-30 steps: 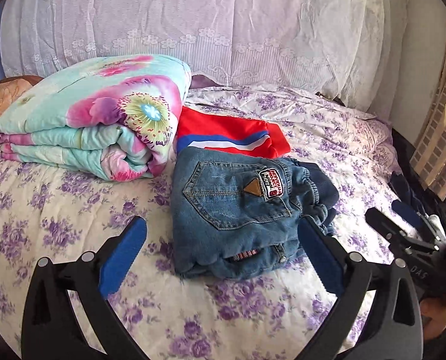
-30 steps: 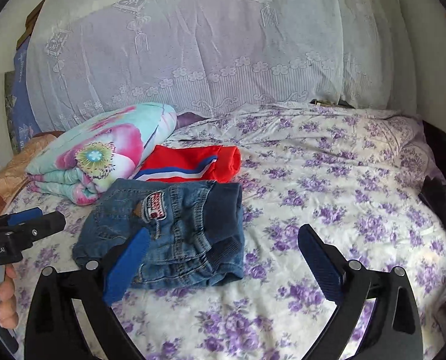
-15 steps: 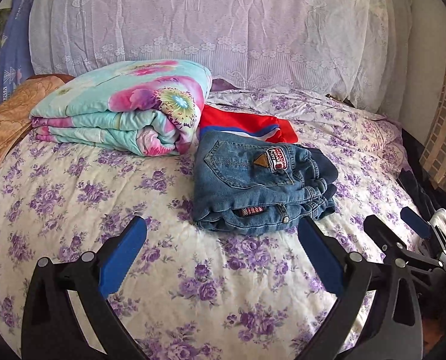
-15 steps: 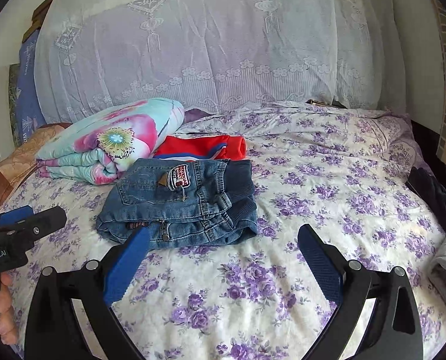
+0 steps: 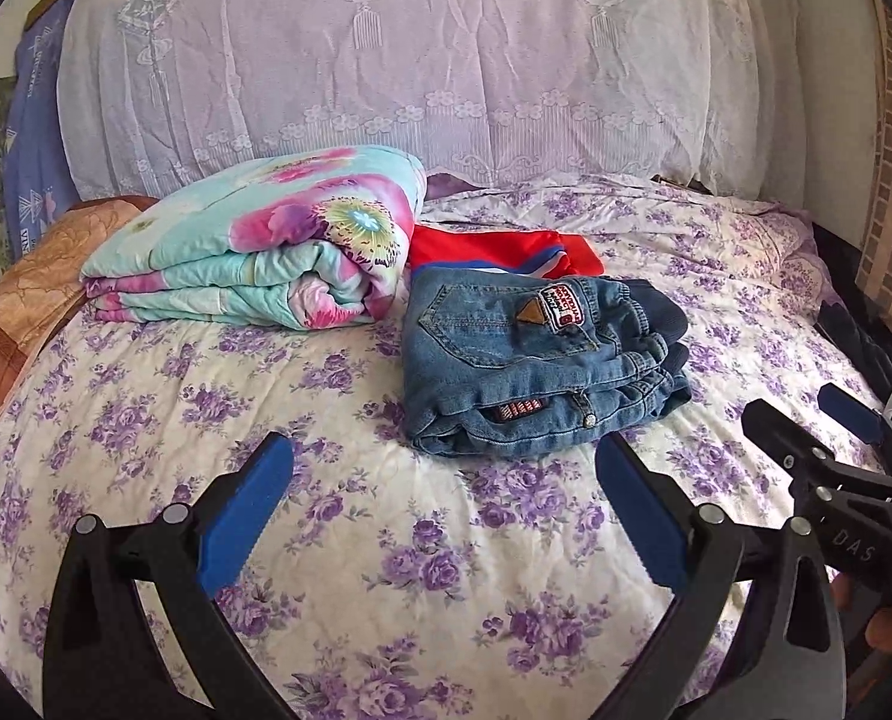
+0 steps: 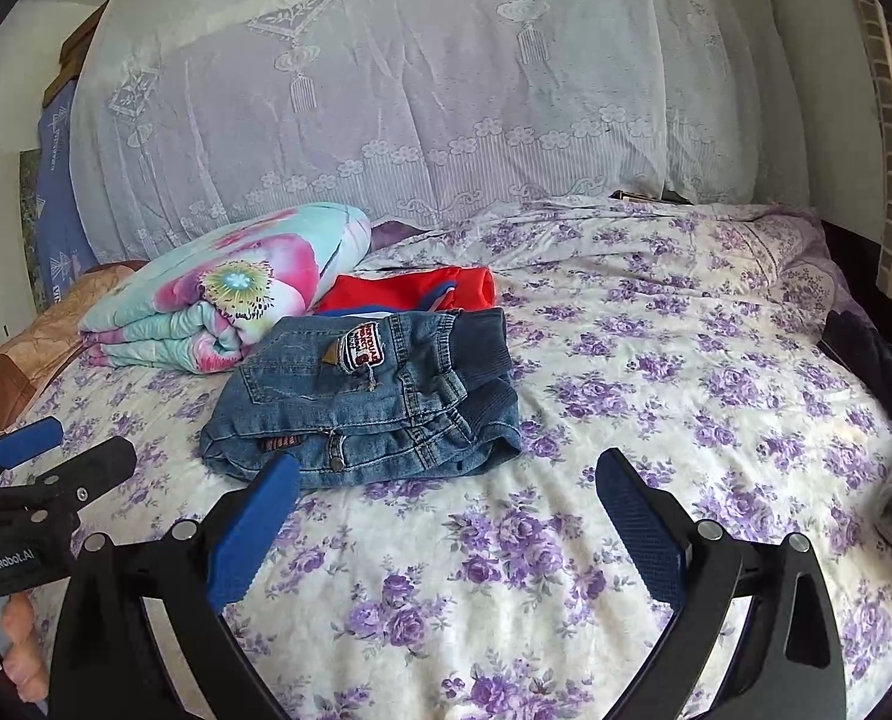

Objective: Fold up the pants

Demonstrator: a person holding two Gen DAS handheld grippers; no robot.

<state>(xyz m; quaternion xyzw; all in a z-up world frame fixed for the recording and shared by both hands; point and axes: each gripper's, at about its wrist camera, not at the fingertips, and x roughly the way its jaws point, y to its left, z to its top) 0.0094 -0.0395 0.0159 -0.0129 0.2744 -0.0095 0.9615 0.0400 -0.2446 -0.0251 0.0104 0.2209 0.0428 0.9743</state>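
Note:
A pair of blue denim pants [image 5: 536,360] lies folded in a compact stack on the flowered bedsheet, its patch facing up; it also shows in the right wrist view [image 6: 368,402]. My left gripper [image 5: 443,516] is open and empty, held above the sheet a short way in front of the pants. My right gripper [image 6: 446,525] is open and empty, also in front of the pants, slightly to their right. Each gripper shows at the edge of the other's view.
A folded red garment [image 5: 500,249] lies just behind the pants. A folded floral quilt [image 5: 260,246] sits to the left, with a brown pillow [image 5: 20,294] beyond it. A lace-covered headboard [image 5: 416,60] stands behind. Dark clothing [image 6: 872,354] lies at the bed's right edge.
Both grippers have pulled back from the folded pants and risen, staying open. The pants now lie farther away in both views and have not moved.

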